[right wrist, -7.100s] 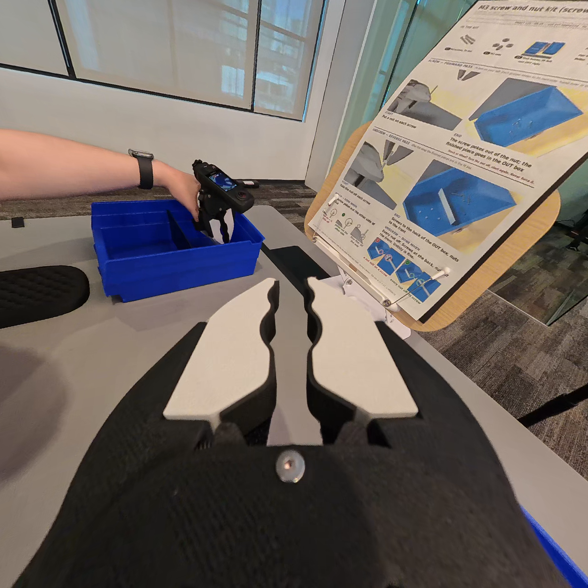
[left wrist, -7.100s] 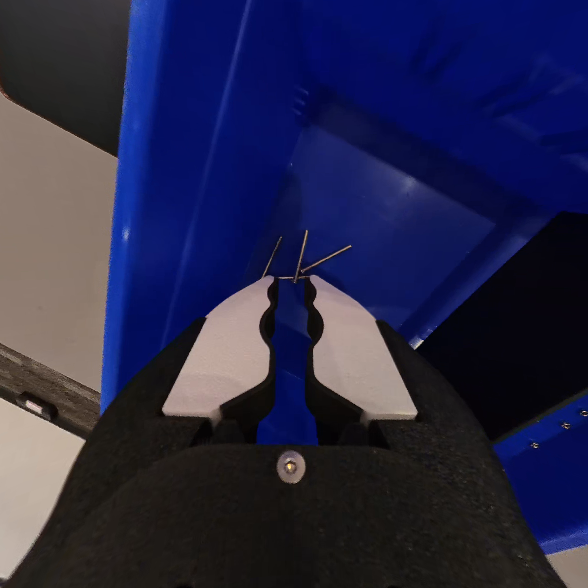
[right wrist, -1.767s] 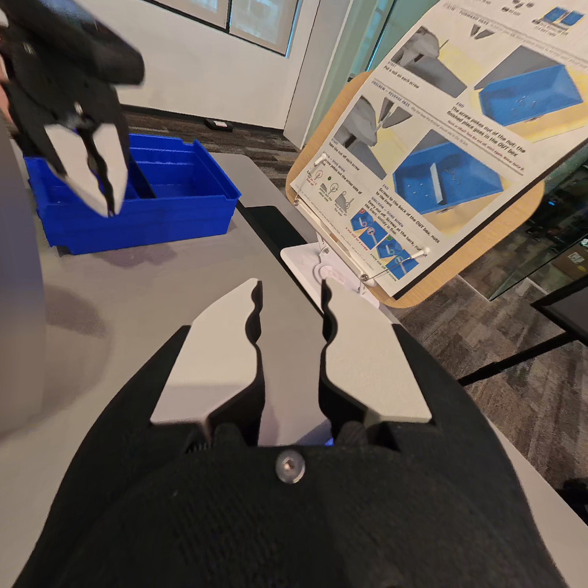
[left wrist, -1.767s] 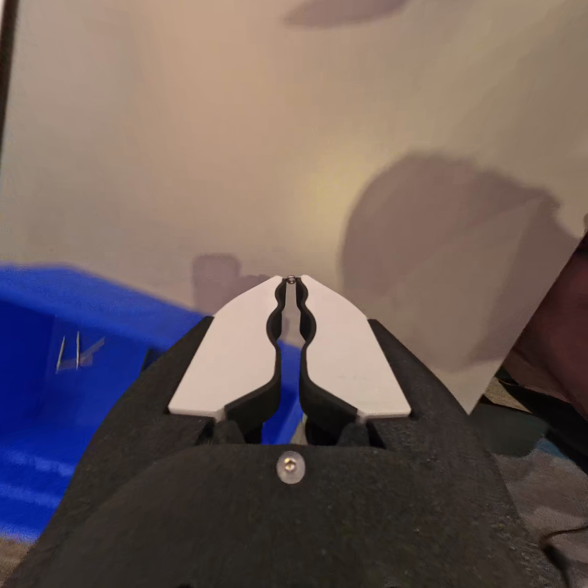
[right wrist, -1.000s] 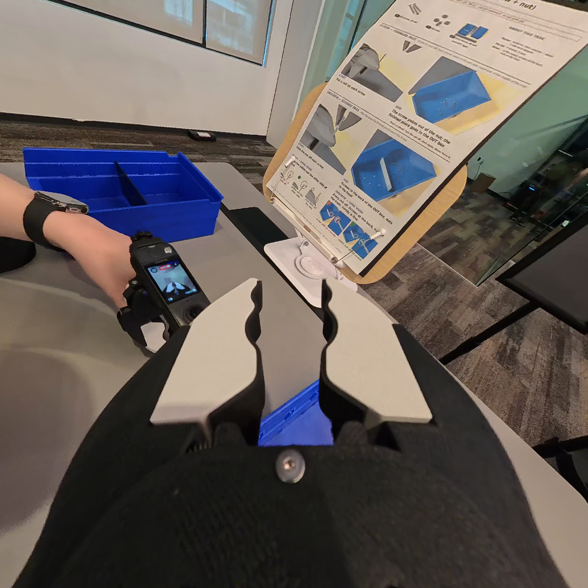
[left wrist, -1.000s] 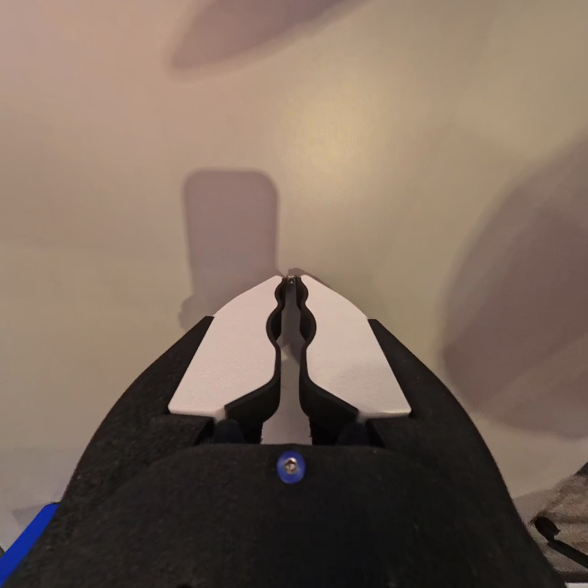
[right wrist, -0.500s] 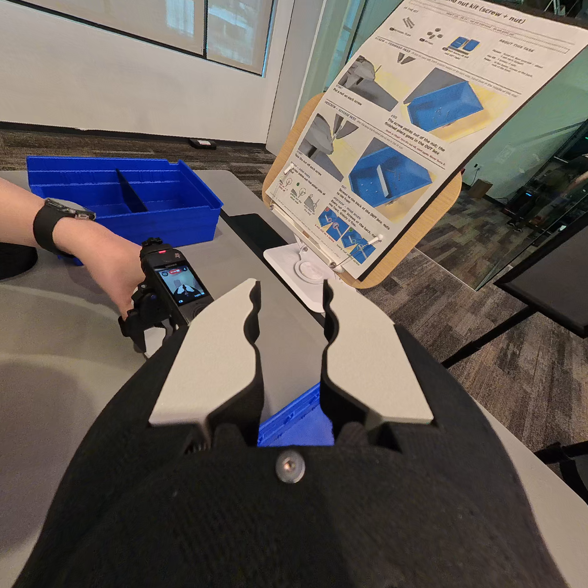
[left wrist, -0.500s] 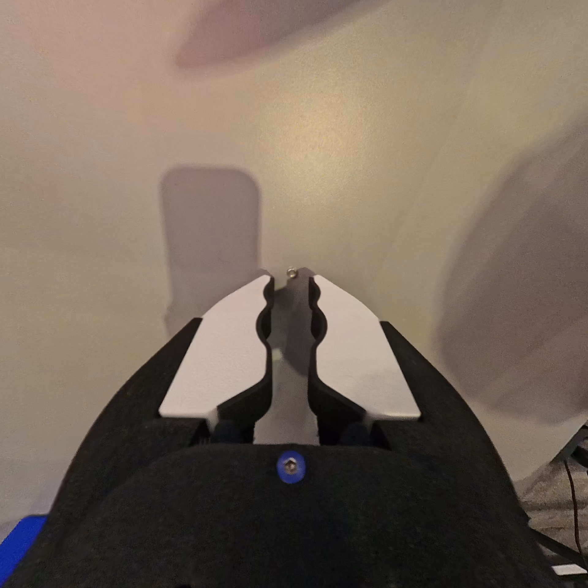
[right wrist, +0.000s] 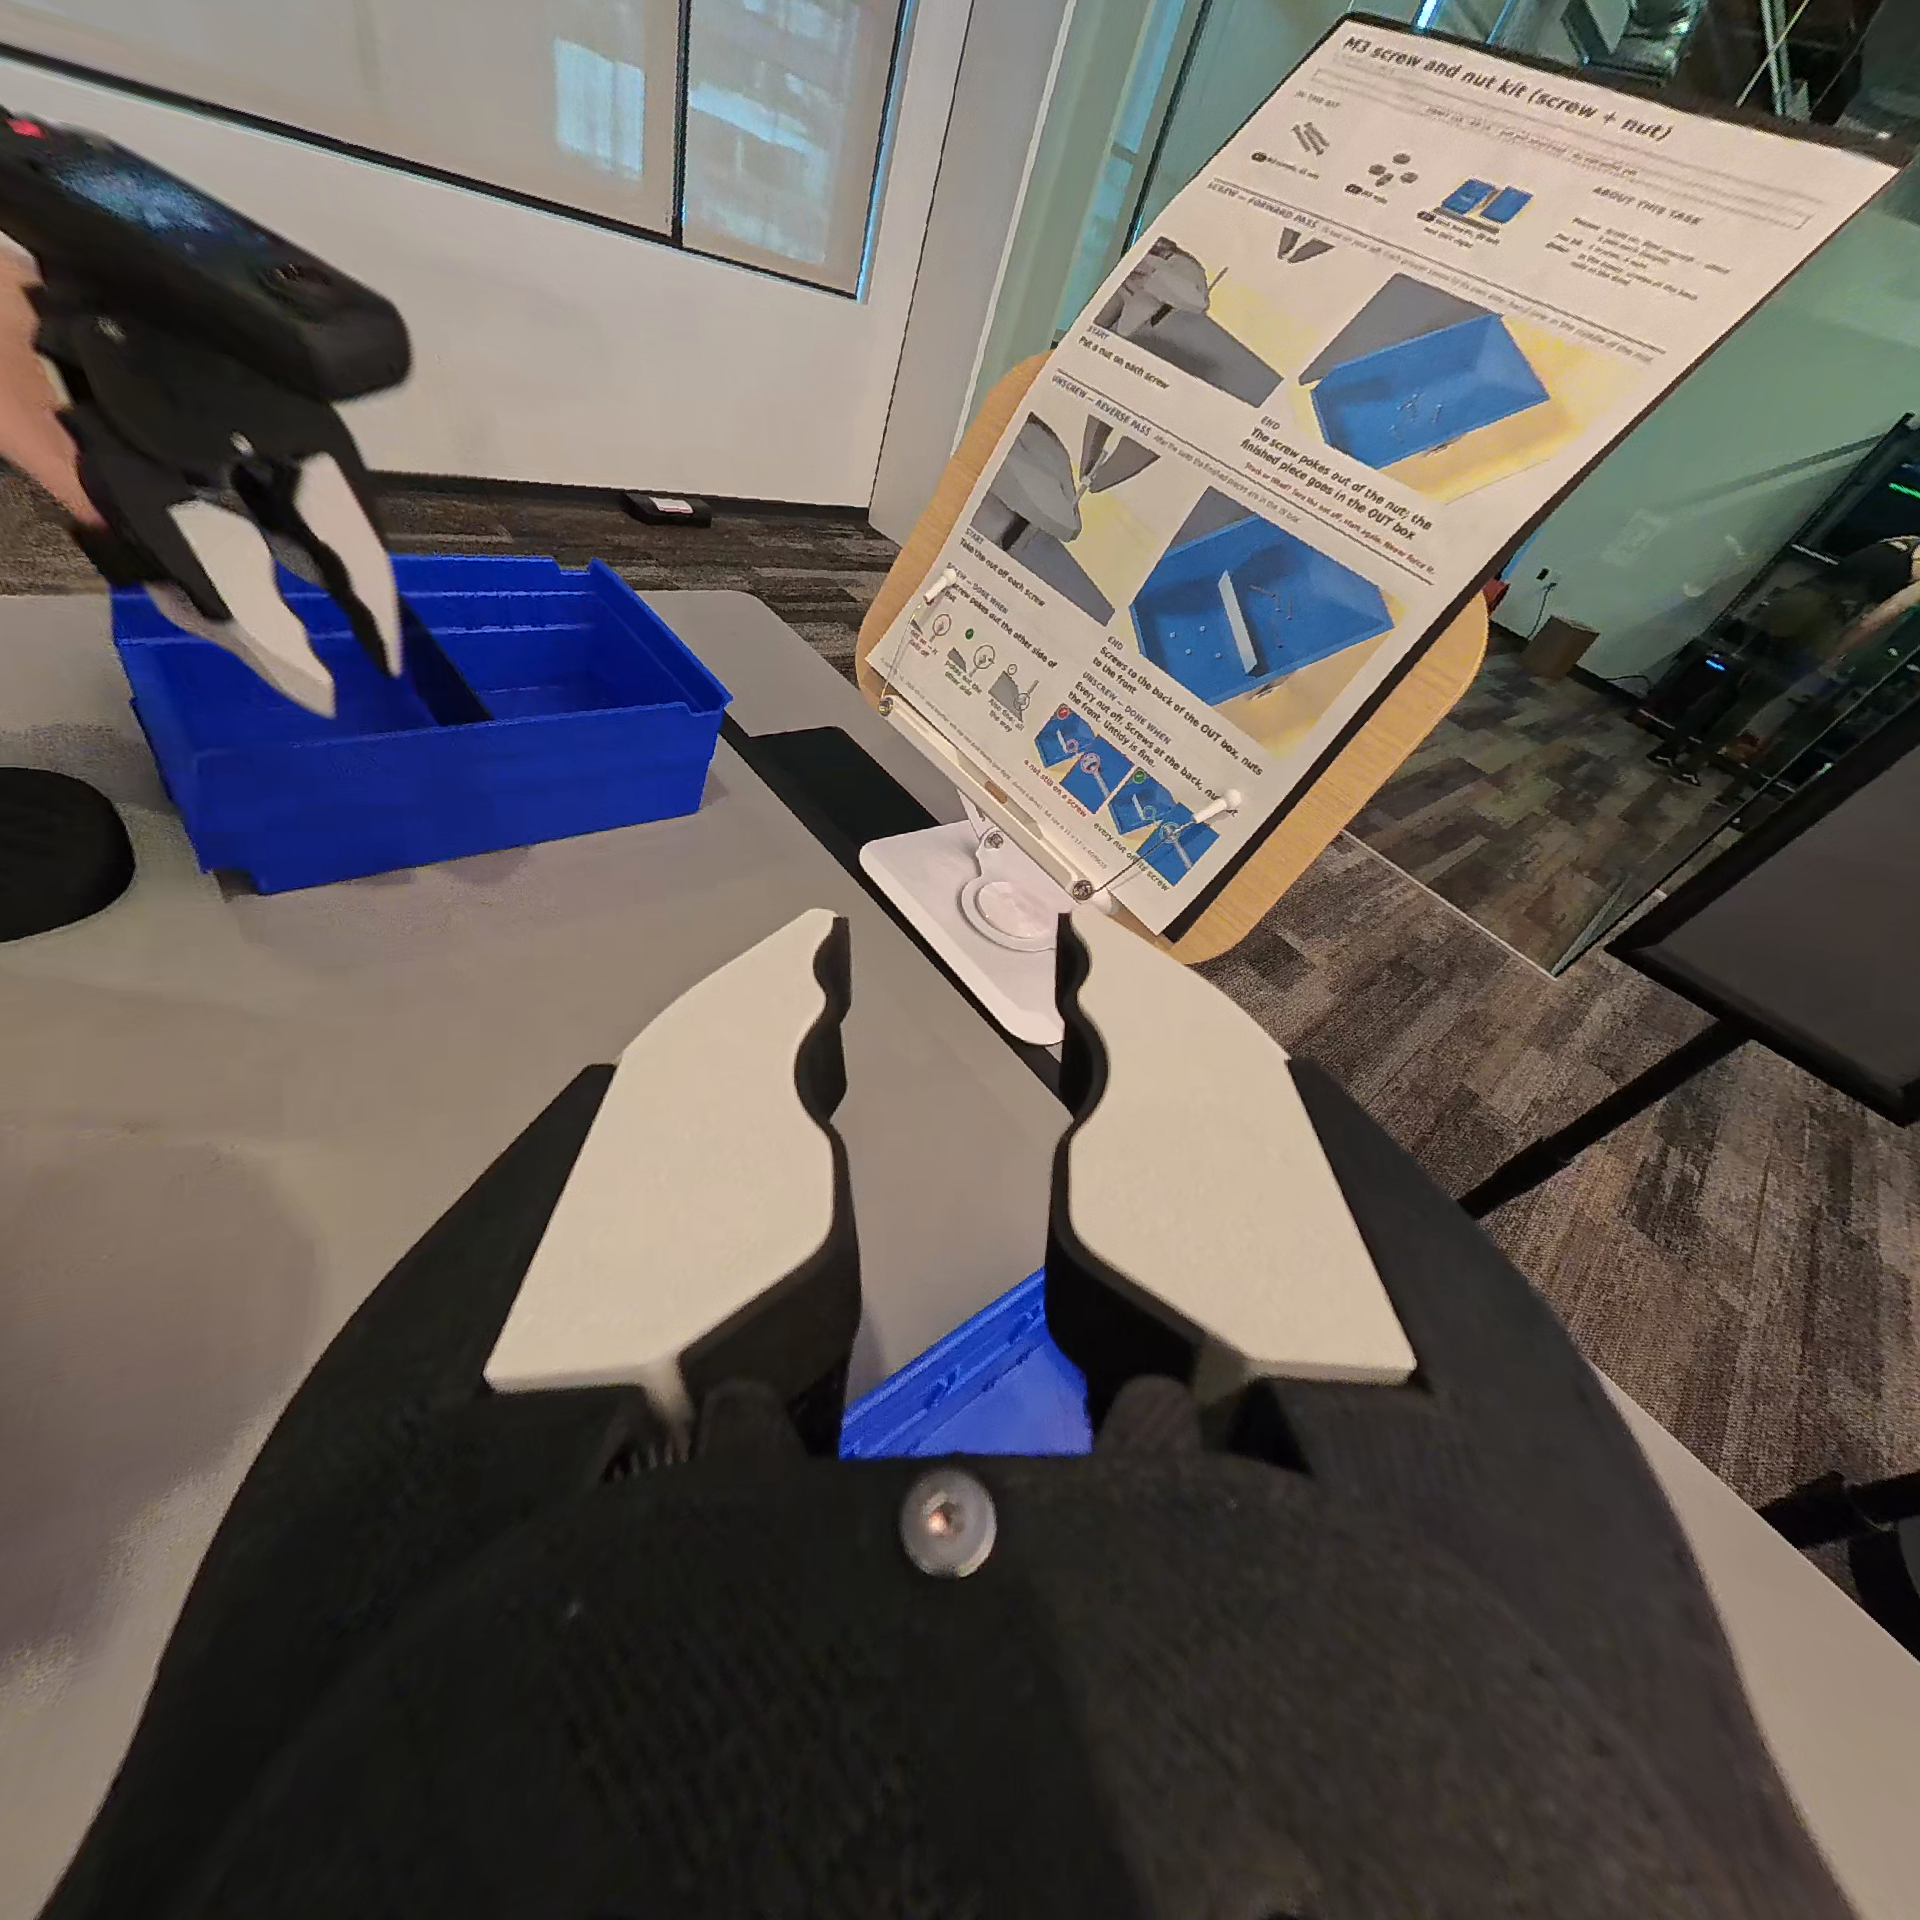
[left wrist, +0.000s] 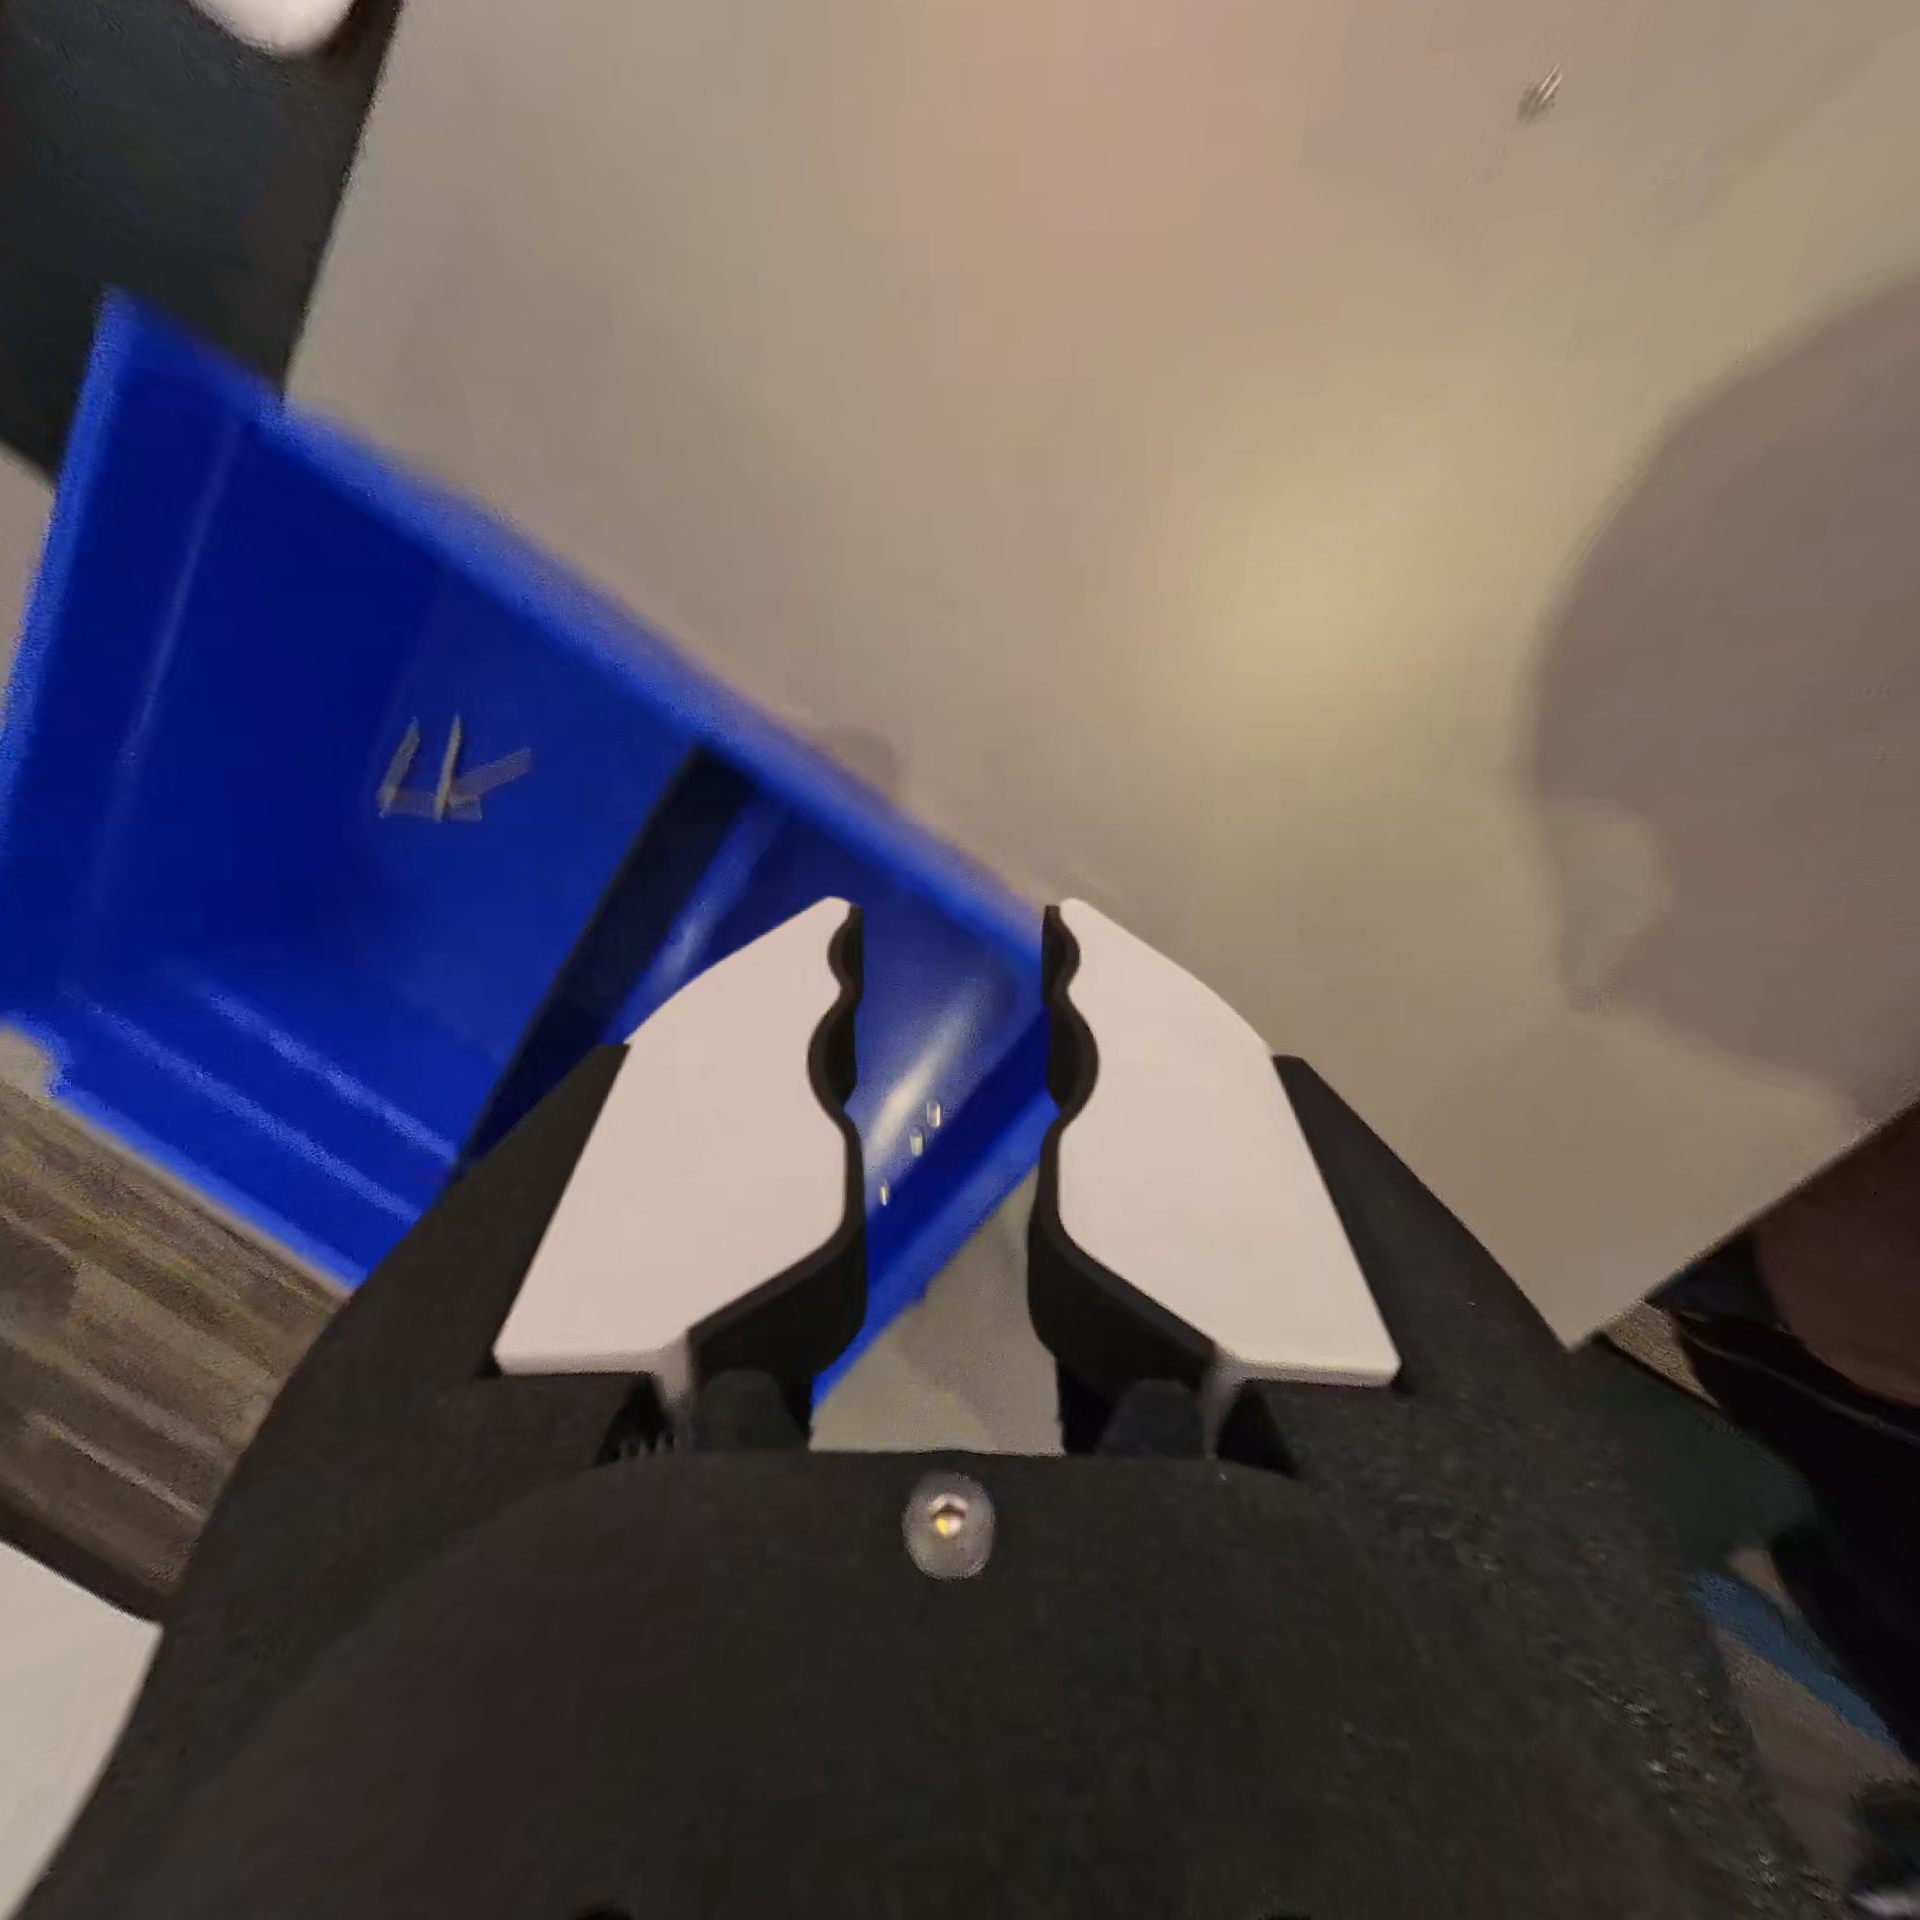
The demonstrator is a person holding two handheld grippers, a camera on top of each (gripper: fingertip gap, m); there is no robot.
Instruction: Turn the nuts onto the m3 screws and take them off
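Observation:
My left gripper [left wrist: 948, 914] is open and empty, held in the air over a blue divided bin [left wrist: 260, 935]. Several screws [left wrist: 447, 779] lie in the bin's larger compartment. A few small nuts [left wrist: 916, 1132] lie in the smaller one, seen between my fingers. One nut [left wrist: 1543, 99] lies alone on the grey table [left wrist: 1143, 416], far off. The view is blurred. My right gripper [right wrist: 951, 925] is open and empty above the table [right wrist: 416, 1039]. The right wrist view shows the left gripper [right wrist: 348, 675] raised over the blue bin [right wrist: 457, 769].
An instruction board [right wrist: 1299, 499] on a white stand [right wrist: 997, 914] stands at the table's right edge. A second blue bin [right wrist: 966, 1382] lies just under my right gripper. A black round pad [right wrist: 52, 852] lies on the left. Carpeted floor lies beyond the table. My hands' fingertips stand some 40 cm from each other.
My left gripper opened and let go of the nut, which stays on the table. It then lifted and swung over the blue bin. The right gripper barely moved.

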